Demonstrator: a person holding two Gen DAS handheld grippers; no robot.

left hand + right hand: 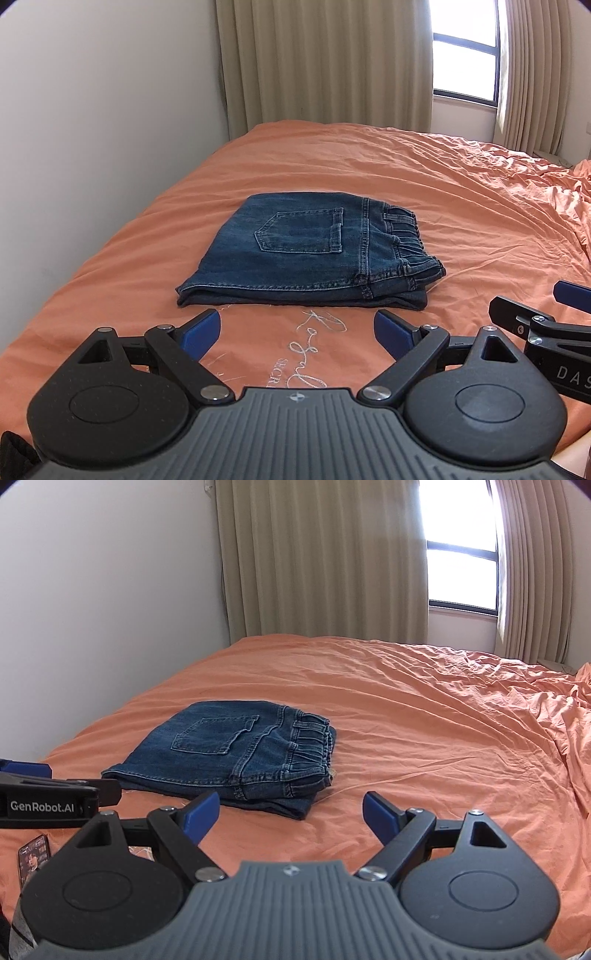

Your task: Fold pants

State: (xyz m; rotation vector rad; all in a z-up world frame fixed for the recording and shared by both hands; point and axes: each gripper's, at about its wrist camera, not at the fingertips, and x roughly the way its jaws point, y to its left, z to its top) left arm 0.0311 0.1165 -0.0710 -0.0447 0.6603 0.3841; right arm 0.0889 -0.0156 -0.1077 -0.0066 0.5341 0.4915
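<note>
The blue denim pants [306, 254] lie folded into a compact stack on the orange bed sheet [461, 206], back pocket up and elastic waistband to the right. In the right wrist view the pants [229, 753] sit ahead and to the left. My left gripper [297, 325] hovers just short of the stack's near edge, open, with nothing between its blue pads. My right gripper [290, 808] is open too, near the stack's right corner and apart from it. Each gripper shows at the edge of the other's view: the right gripper [535, 314], the left gripper [44, 782].
A white wall [92, 129] runs along the bed's left side. Beige curtains [325, 62] and a bright window [465, 55] stand behind the bed. The sheet is rumpled at the far right [554, 720]. A phone [33, 860] lies on the sheet at the near left.
</note>
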